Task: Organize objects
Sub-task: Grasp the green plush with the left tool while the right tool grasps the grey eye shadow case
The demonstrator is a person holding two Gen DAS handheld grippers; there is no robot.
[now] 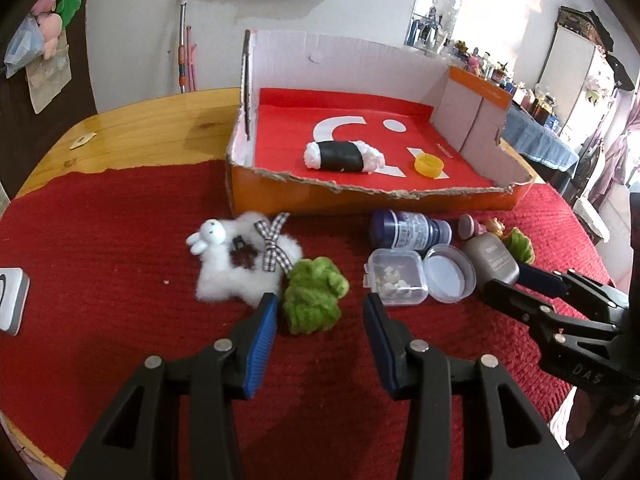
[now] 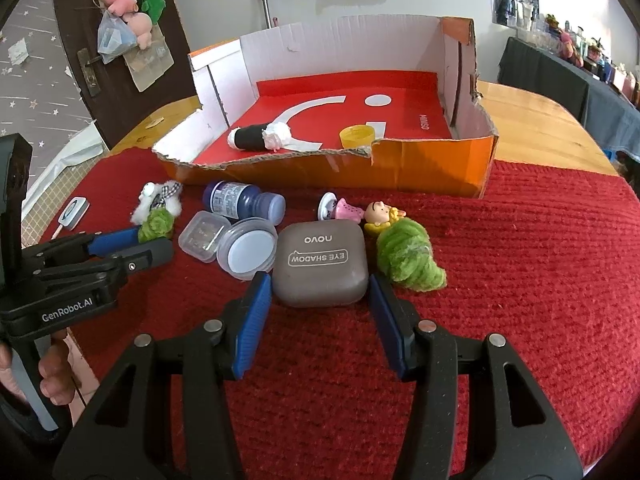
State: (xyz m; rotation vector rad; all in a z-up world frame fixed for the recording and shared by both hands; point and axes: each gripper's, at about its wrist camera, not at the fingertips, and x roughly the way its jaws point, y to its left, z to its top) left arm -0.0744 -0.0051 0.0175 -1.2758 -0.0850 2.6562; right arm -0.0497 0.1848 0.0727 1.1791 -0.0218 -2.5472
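Note:
An open cardboard box [image 1: 400, 196] [image 2: 420, 168] holds a black-and-white roll [image 1: 344, 156] [image 2: 258, 137] and a yellow cap [image 1: 429, 165] [image 2: 357, 136]. My left gripper [image 1: 320, 312] [image 2: 150, 242] is open, its fingers on either side of a green plush [image 1: 314, 300] [image 2: 155, 225]. A white plush [image 1: 236, 256] lies beside it. My right gripper [image 2: 318, 292] [image 1: 520, 278] is open around the near edge of a grey eye-shadow case [image 2: 320, 262] [image 1: 494, 258]. Nearby lie a blue bottle [image 2: 244, 202], a clear box [image 1: 398, 278], a round lid [image 2: 247, 252], small figurines [image 2: 360, 212] and a second green plush [image 2: 408, 258].
Everything sits on a red cloth [image 2: 540, 280] over a round wooden table [image 1: 140, 128]. A white device [image 1: 12, 300] [image 2: 73, 211] lies at the cloth's left edge. A dark door [image 2: 120, 40] and white wall stand behind the table.

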